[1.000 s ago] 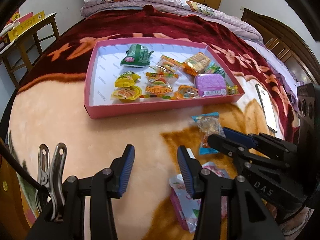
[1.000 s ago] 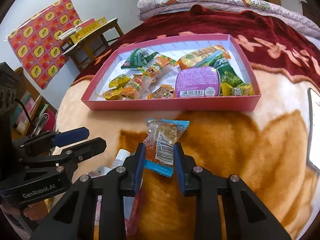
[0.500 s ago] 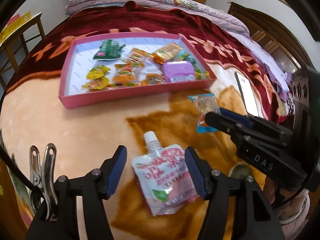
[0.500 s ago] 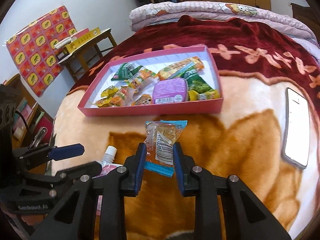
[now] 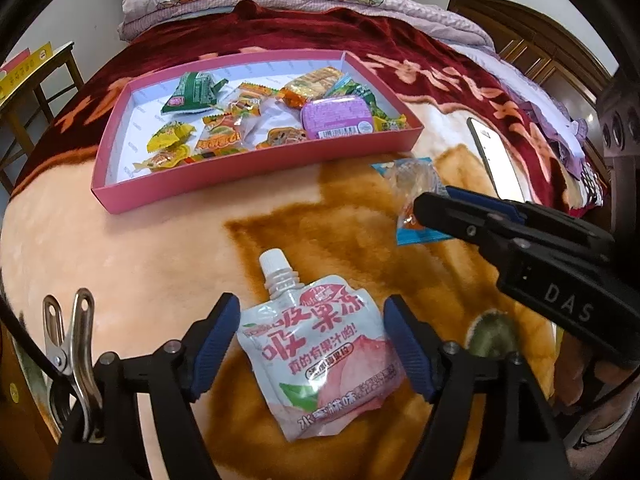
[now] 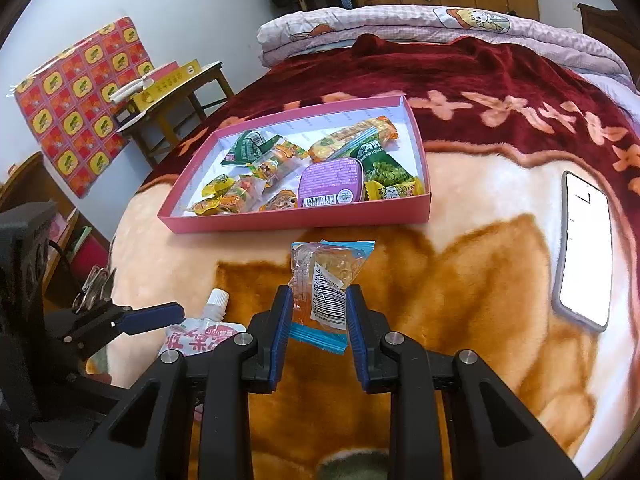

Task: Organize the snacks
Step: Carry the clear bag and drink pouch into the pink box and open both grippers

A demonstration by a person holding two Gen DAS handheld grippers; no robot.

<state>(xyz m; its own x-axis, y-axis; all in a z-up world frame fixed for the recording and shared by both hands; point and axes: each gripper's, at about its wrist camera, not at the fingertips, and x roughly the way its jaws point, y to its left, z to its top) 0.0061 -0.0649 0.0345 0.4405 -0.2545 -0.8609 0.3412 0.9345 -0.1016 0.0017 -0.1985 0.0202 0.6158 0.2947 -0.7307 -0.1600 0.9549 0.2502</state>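
Note:
A pink-white jelly pouch [image 5: 320, 356] with a white cap lies flat on the blanket. My left gripper [image 5: 310, 340] straddles it with its jaws opening, the blue pads clear of the pouch on both sides. My right gripper [image 6: 316, 320] is shut on a clear snack packet with blue ends [image 6: 326, 284], seen from the side in the left wrist view as the packet [image 5: 412, 184]. The pink tray [image 5: 256, 168] beyond holds several wrapped snacks and a purple tin [image 5: 338, 116]. In the right wrist view the tray [image 6: 304, 218] sits ahead, and the pouch [image 6: 200, 332] lies at lower left.
A phone [image 6: 586, 248] lies screen up on the blanket to the right, the same phone [image 5: 494, 156] showing in the left view. A wooden side table [image 6: 172, 96] stands off the bed's left side. Folded quilts [image 6: 420, 28] lie at the far end.
The left gripper's jaws have spread wider and it has shifted so the jelly pouch now lies between them. The right gripper kept its hold on the packet and drew back a little from the tray.

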